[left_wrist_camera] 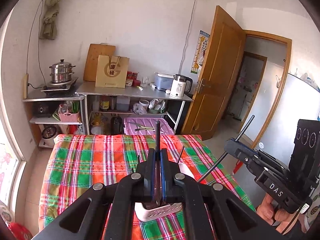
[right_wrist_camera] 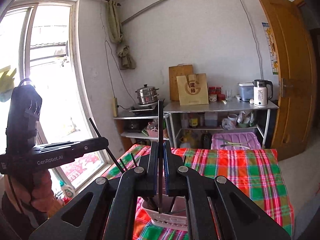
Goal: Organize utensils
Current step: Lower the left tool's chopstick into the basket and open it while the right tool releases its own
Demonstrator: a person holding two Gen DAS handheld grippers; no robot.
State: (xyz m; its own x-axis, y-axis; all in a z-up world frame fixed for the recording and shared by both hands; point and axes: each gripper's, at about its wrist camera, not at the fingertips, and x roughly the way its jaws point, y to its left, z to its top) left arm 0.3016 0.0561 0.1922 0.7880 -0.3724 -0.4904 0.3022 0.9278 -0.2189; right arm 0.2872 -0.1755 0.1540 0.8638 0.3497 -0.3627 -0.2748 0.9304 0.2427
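My left gripper [left_wrist_camera: 158,152] is shut on a dark chopstick [left_wrist_camera: 157,134] that stands upright, its lower end over the white perforated utensil holder [left_wrist_camera: 160,213] on the plaid table. My right gripper [right_wrist_camera: 159,146] is shut on another dark chopstick [right_wrist_camera: 160,124], upright, its tip just above the same holder [right_wrist_camera: 170,219], which has several dark chopsticks in it. Each gripper shows in the other's view: the right one [left_wrist_camera: 232,142] at the right, the left one [right_wrist_camera: 104,140] at the left, both gripping a chopstick.
The table carries a red, green and white plaid cloth [left_wrist_camera: 90,160]. Behind it stand a purple bin [left_wrist_camera: 148,126] with utensils on its lid, metal shelves with a kettle [left_wrist_camera: 180,88] and steamer pot [left_wrist_camera: 61,72], an open wooden door [left_wrist_camera: 216,70], and a window [right_wrist_camera: 50,80].
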